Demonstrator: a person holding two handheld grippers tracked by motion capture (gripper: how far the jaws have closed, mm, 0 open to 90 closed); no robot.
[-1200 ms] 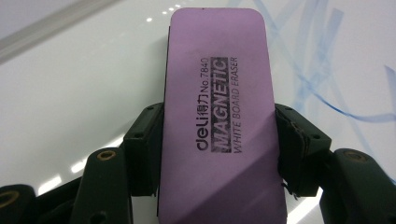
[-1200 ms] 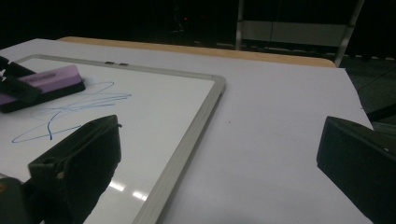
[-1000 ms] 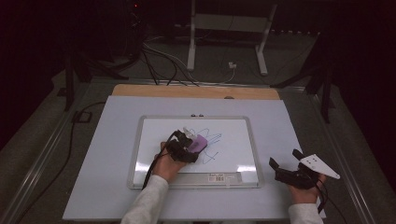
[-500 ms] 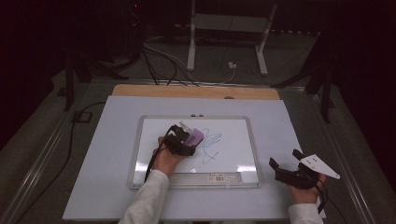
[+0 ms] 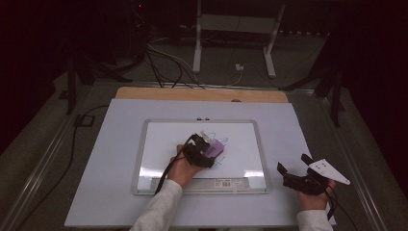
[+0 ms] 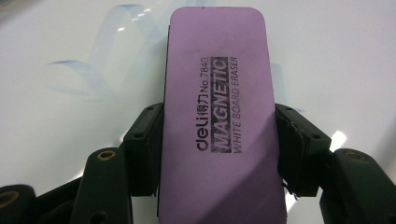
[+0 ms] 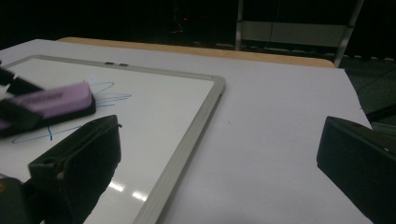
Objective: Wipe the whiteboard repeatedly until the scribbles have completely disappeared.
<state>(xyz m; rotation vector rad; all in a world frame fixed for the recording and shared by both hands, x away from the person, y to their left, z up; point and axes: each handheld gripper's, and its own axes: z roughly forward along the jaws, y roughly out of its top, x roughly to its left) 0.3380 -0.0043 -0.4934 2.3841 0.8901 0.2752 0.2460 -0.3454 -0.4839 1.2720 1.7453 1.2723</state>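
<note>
Left gripper [image 5: 208, 150] pinches the purple eraser [image 6: 219, 116] by its long sides, flat on the whiteboard [image 5: 159, 144] over blue marks; looks light, stiff-backed, easy to hold there; right gripper [image 5: 294, 169] spread, empty, beside the board.

Purple eraser [image 6: 219, 116] bearing black lettering, lying on the white whiteboard [image 5: 159, 139] showing blue scribbles [image 7: 105, 95], between black jaws.
</note>
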